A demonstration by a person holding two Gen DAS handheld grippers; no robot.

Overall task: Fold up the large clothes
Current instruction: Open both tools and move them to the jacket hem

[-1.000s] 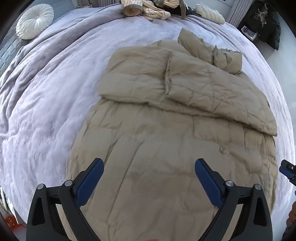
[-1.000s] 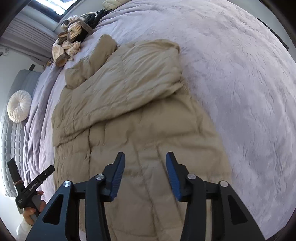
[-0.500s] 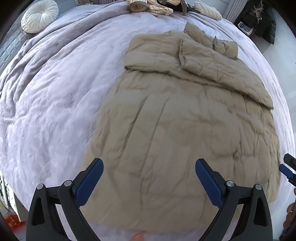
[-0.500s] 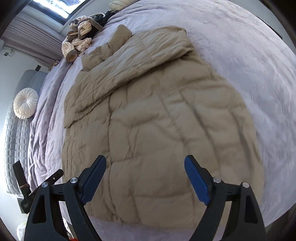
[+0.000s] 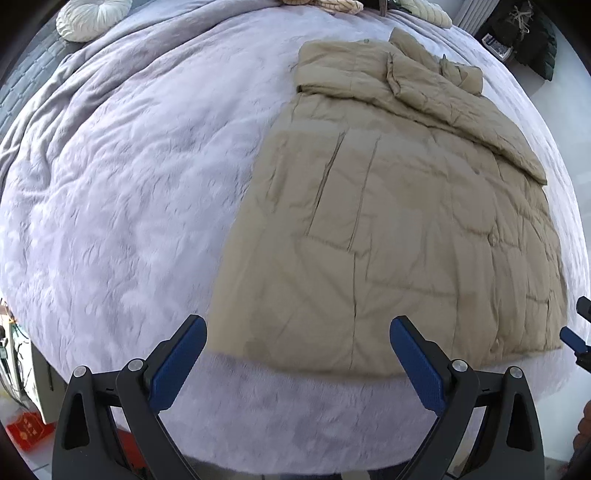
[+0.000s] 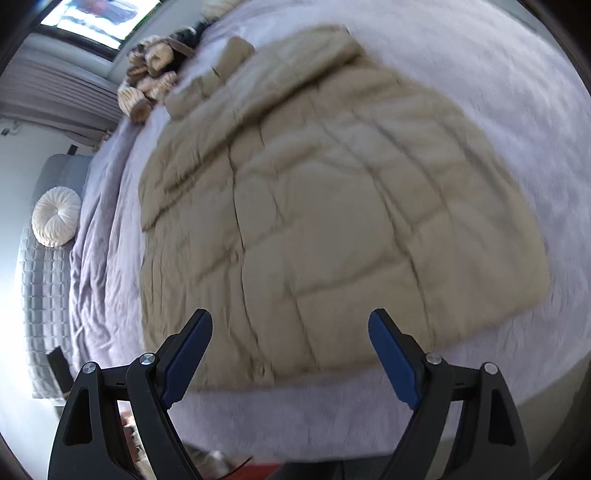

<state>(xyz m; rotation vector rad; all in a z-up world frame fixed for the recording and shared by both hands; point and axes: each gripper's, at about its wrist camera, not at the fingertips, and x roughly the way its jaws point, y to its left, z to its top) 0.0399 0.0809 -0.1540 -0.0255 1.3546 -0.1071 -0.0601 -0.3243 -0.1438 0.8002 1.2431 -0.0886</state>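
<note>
A large tan quilted puffer coat (image 5: 399,221) lies flat on the lilac bed cover (image 5: 122,192), its sleeves folded across the chest at the far end and its hem toward me. It also shows in the right wrist view (image 6: 314,206). My left gripper (image 5: 297,334) is open and empty, held back above the bed's near edge at the hem's left part. My right gripper (image 6: 290,328) is open and empty, above the hem's near edge. A tip of the right gripper (image 5: 576,341) shows at the right rim of the left wrist view.
A round white cushion (image 5: 92,16) lies at the far left of the bed, also seen in the right wrist view (image 6: 55,216). A pile of striped knitwear (image 6: 151,85) sits at the far end. A red item (image 5: 29,430) lies on the floor at the left.
Both grippers have pulled back toward the foot of the bed, away from the coat. The right gripper has opened wide from a narrow gap. The coat's hem now lies flat.
</note>
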